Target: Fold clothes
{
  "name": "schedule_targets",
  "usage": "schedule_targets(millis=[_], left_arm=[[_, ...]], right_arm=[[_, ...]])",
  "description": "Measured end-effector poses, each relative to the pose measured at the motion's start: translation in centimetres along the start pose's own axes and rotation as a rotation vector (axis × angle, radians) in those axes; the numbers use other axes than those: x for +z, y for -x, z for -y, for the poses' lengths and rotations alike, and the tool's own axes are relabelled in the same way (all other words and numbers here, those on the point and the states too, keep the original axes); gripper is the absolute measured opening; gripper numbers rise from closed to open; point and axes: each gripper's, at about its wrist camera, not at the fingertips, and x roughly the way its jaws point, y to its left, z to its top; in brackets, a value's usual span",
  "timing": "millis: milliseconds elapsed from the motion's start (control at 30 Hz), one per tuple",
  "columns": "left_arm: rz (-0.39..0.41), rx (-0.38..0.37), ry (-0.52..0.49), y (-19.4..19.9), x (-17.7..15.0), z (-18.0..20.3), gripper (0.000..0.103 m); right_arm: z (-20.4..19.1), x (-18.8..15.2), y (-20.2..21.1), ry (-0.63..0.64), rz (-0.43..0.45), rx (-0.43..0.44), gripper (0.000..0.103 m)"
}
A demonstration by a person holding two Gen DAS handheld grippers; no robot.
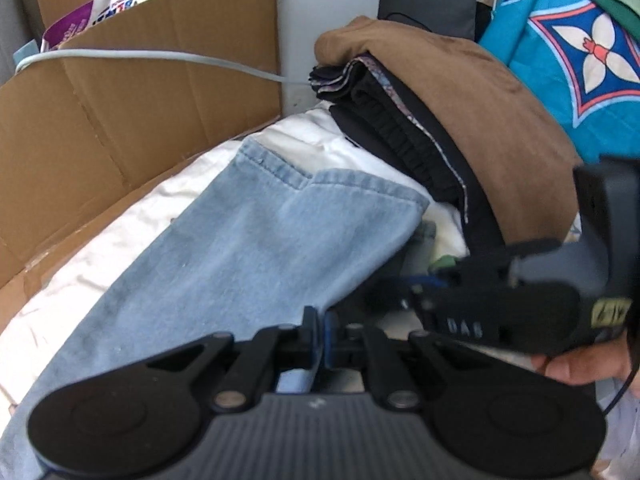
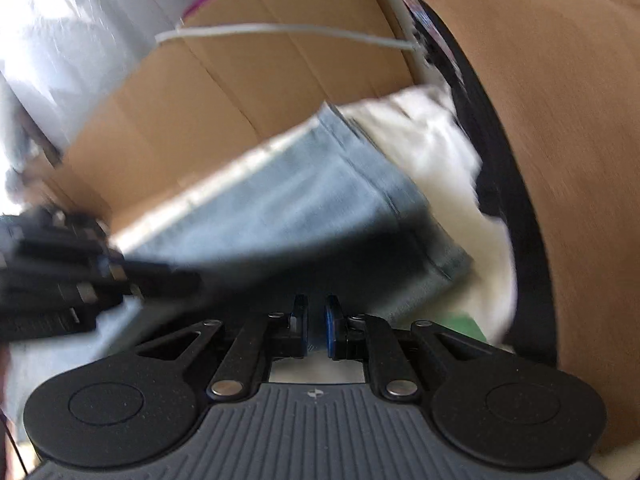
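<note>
Presently, a pair of light blue jeans (image 1: pixel 256 240) lies spread on a white sheet (image 1: pixel 80 248), its hemmed end pointing far toward a stack of folded clothes (image 1: pixel 400 136) topped by a brown garment (image 1: pixel 480 92). The left gripper (image 1: pixel 319 334) is clenched on the near edge of the jeans, denim pinched between its fingers with no gap visible. The right gripper (image 2: pixel 316 330) sits just beside it on the right; in its own view, which is motion-blurred, its blue-padded fingers (image 2: pixel 331 332) stand close together with a narrow slit between them, and pale cloth shows in that slit, so it appears to be grasping the jeans as well. In the left wrist view the right gripper body appears at the right edge, held by a hand (image 1: pixel 580 364). A flattened cardboard box (image 1: pixel 120 100) stands along the left side of the sheet, with a grey cable (image 1: pixel 160 56) running across it. Far right, a bright blue patterned fabric (image 1: pixel 568 52) leans behind the stack.
</note>
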Motion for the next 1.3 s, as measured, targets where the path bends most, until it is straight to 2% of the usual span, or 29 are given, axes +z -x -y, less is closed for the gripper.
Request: schedule_targets(millis=[100,300,433,533,633,700,733,800,933,1067,1100,1133,1167,1200,1300], left_arm=[[-0.012,-0.016,0.017,-0.6,0.0,-0.1,0.003],[-0.019,-0.038,0.017,-2.1,-0.7,0.7,0.003],[-0.022,-0.047,0.024,-3.1,-1.4,1.2,0.003],[-0.017,-0.053,0.035,-3.5,-1.7,1.4,0.003],[-0.009,-0.062,0.046,-3.7,-1.8,1.4,0.003],[-0.001,-0.071,0.052,-3.8,-1.9,1.4,0.003],[0.003,-0.077,0.055,-3.9,-1.9,1.5,0.002],[0.008,-0.084,0.058,-3.9,-1.9,1.7,0.002],[0.017,-0.092,0.048,-3.8,-2.0,2.1,0.002],[0.019,-0.097,0.039,-3.7,-2.2,2.3,0.002],[0.020,-0.098,0.041,-3.6,-2.2,2.3,0.002],[0.021,-0.097,0.043,-3.5,-2.2,2.2,0.002],[0.020,-0.094,0.044,-3.4,-2.2,2.2,0.003],[0.011,-0.093,0.049,-3.4,-2.1,2.2,0.006],[-0.031,-0.112,0.030,-3.1,-2.6,2.1,0.013]], right_arm=[[0.6,-0.7,0.3,-0.021,-0.039,-0.006,0.011],[0.9,-1.4,0.7,0.025,-0.062,-0.015,0.011],[1.9,-0.6,1.6,-0.054,0.021,0.029,0.010],[2.7,0.5,2.1,-0.119,0.045,0.052,0.026],[3.1,1.1,2.7,-0.143,0.046,0.069,0.030],[3.8,1.2,3.2,-0.199,0.062,0.088,0.043],[4.0,1.2,3.3,-0.226,0.067,0.095,0.045],[4.2,1.3,2.9,-0.253,0.061,0.087,0.046],[3.9,1.1,1.5,-0.317,0.027,0.018,0.046],[3.5,1.1,0.7,-0.355,0.050,0.011,0.046],[3.4,1.1,0.6,-0.354,0.064,0.000,0.044],[3.0,1.3,0.3,-0.347,0.069,-0.025,0.034],[2.7,1.6,-0.1,-0.339,0.074,-0.052,0.000],[2.9,2.1,-0.7,-0.319,0.069,-0.096,0.002],[2.1,2.3,-1.0,-0.300,0.061,-0.144,0.002]])
